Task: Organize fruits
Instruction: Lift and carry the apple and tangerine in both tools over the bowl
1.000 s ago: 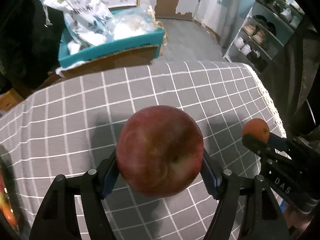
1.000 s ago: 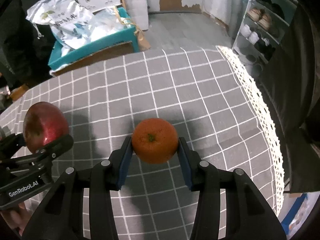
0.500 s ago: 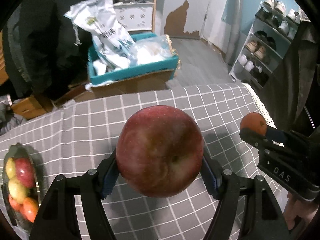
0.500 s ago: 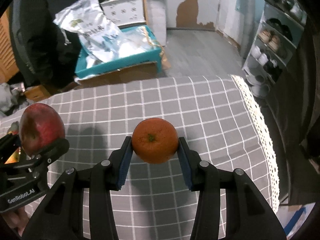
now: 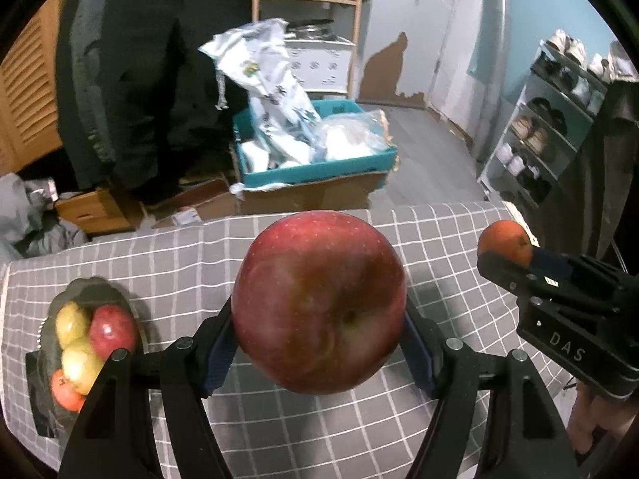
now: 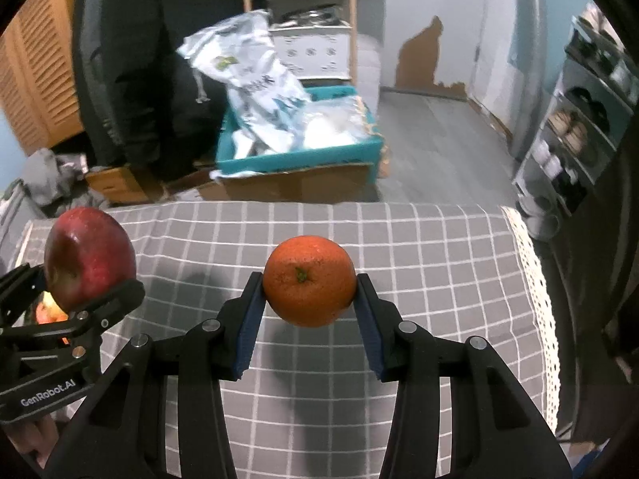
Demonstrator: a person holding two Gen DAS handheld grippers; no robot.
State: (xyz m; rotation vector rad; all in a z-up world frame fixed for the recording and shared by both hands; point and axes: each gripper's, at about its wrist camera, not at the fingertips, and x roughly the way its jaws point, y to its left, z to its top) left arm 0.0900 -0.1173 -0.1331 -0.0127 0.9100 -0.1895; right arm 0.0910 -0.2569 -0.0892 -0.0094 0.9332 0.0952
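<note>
Left wrist view gives me the table under a grey tablecloth (image 5: 167, 263) with a white grid, and past its far edge a cluttered room: a teal crate (image 5: 319, 167) stuffed with plastic bags, sitting on a cardboard box (image 5: 311, 195), a wooden shelf unit (image 5: 307, 0) against the wall, dark coats (image 5: 147, 80) hanging at the left, and a shoe rack (image 5: 547, 127) at the right. Peeling paint shows brown patches on the pale wall.

My left gripper (image 5: 319, 315) has its blue pads clamped on a big red apple (image 5: 319, 303), held clear above the cloth. My right gripper (image 6: 309, 287) pinches an orange (image 6: 309, 281) between its pads, stem end facing the camera, also off the table.

Only the left camera shows me the fruit bowl (image 5: 72, 299) properly: a dark dish at the left side of the table, holding yellow, red and orange fruit. From the right camera that bowl is mostly hidden behind the left gripper, with just a bit of fruit peeking under it. The right camera, in turn, gives me the lace trim (image 6: 535, 279) along the right edge of the cloth more clearly. Each view catches the other gripper at its margin, carrying its fruit.
</note>
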